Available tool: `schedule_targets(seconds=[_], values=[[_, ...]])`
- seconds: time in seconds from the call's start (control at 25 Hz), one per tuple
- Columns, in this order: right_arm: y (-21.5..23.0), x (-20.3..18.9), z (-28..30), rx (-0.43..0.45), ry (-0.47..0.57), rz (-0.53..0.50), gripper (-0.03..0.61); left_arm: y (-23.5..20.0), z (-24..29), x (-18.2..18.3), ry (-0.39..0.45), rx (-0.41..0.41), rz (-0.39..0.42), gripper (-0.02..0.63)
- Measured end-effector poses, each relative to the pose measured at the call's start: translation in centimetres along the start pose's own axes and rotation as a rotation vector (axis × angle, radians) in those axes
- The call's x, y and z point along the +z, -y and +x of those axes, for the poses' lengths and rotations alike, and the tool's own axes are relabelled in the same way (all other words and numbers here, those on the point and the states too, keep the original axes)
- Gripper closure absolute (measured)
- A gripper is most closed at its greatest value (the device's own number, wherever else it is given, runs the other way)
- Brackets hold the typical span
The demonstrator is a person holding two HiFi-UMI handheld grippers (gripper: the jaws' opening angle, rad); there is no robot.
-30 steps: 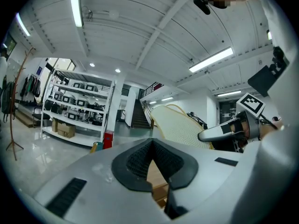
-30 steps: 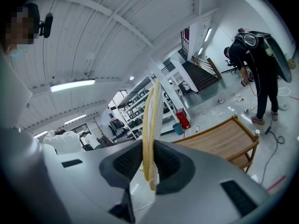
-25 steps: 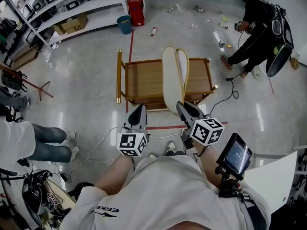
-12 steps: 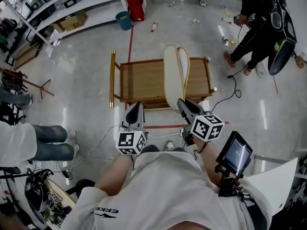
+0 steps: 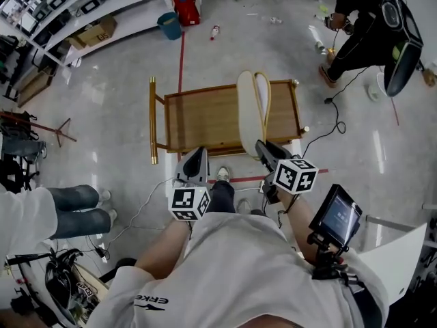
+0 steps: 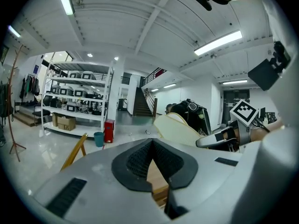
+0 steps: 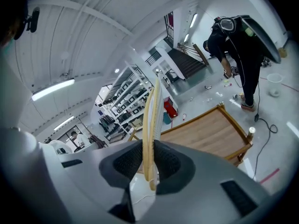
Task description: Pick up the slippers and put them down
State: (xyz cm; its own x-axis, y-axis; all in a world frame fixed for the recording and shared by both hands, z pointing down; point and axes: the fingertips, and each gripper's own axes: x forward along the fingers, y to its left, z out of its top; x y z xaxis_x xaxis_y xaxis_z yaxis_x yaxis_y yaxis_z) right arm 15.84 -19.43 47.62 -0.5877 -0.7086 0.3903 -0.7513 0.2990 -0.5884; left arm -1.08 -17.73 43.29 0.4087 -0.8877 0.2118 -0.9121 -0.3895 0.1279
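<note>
Lengthwise away over cart (image 5: 198, 115), slippers (image 5: 251, 111) in right tongs' (image 5: 262, 145) grip; left tongs (image 5: 197, 152) together.

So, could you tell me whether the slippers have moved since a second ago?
Yes: the slippers have shifted slightly toward the right end of the wooden cart.
</note>
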Motion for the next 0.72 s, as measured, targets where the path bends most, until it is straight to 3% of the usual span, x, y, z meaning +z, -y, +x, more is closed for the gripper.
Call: schedule_targets(seconds=[0.32,0.72], values=[[5.3,-0.7,5.9,-0.074,-0.111,0.050,0.506,-3.2,6.3,-1.5,-0.074,-0.022,-0.002,0.611],[10.0,-3.4,12.9,-0.079,-0.254,0.135,0.506,-7.2,11.8,-5.6,-0.199,-0.026,-0.025,0.611]])
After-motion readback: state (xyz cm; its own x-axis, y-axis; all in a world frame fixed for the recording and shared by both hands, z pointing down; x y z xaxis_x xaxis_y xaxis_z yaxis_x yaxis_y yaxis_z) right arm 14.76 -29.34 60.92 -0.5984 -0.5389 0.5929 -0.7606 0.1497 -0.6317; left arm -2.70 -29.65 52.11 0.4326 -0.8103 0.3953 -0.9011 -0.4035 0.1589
